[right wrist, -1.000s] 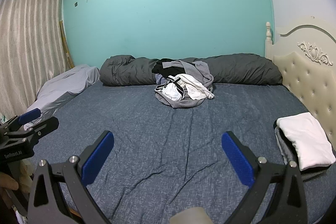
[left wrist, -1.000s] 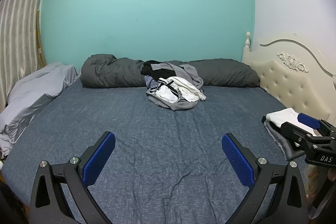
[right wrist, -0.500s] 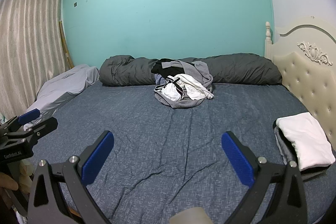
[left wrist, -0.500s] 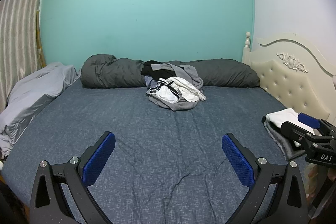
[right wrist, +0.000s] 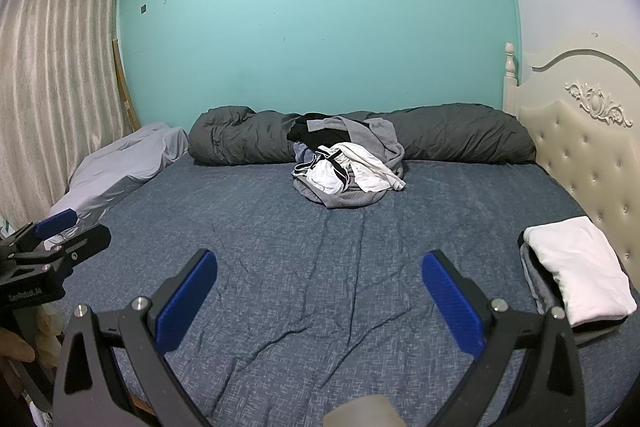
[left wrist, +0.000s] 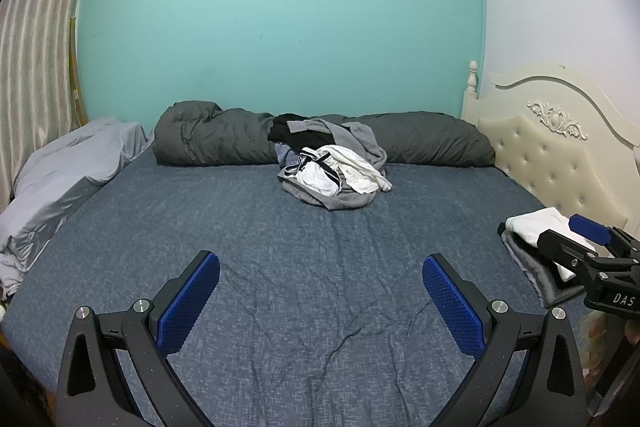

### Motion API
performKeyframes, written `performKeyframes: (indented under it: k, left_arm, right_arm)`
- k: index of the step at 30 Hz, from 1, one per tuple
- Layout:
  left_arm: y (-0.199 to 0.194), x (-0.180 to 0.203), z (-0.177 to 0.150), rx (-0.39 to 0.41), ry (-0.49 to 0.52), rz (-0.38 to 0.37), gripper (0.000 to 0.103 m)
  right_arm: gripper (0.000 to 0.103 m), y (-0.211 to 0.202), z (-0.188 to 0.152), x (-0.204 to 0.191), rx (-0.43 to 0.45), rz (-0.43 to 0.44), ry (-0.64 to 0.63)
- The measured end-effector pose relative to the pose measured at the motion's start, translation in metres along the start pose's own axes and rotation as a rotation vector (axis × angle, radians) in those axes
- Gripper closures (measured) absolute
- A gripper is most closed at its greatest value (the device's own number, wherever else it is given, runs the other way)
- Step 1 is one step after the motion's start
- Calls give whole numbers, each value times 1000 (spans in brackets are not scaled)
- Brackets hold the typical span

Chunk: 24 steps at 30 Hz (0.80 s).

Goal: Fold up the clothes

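Note:
A heap of unfolded clothes [left wrist: 332,167] [right wrist: 348,171], grey, white and black, lies at the far middle of the bed against a rolled dark duvet. A folded white garment on a folded grey one [right wrist: 576,275] [left wrist: 536,231] sits at the bed's right edge by the headboard. My left gripper [left wrist: 320,295] hovers open over the near part of the blue sheet, nothing between its blue pads. My right gripper [right wrist: 320,291] is open too, empty, over the same near area. Each gripper shows at the edge of the other's view: the right gripper [left wrist: 584,247], the left gripper [right wrist: 56,239].
The blue sheet [left wrist: 320,247] is wrinkled. A rolled dark grey duvet [left wrist: 224,139] runs along the far edge under the teal wall. A light grey pillow or bedding [left wrist: 68,171] lies at the left by the curtain. A cream tufted headboard [right wrist: 584,147] stands on the right.

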State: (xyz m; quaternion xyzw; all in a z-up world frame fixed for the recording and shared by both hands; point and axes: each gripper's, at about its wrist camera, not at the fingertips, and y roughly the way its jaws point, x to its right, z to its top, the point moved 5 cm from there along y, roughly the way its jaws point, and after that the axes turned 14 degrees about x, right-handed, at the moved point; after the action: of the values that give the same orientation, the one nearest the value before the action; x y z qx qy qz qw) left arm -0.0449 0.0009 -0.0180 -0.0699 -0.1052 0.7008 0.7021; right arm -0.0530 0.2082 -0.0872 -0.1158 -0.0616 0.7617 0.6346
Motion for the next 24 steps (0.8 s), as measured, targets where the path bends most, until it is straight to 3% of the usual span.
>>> performKeyframes:
  k: [24]
  left_arm:
    - [8, -2, -6, -13, -2, 11, 0]
  right_arm:
    - [0, 5, -8, 9, -21, -10, 20]
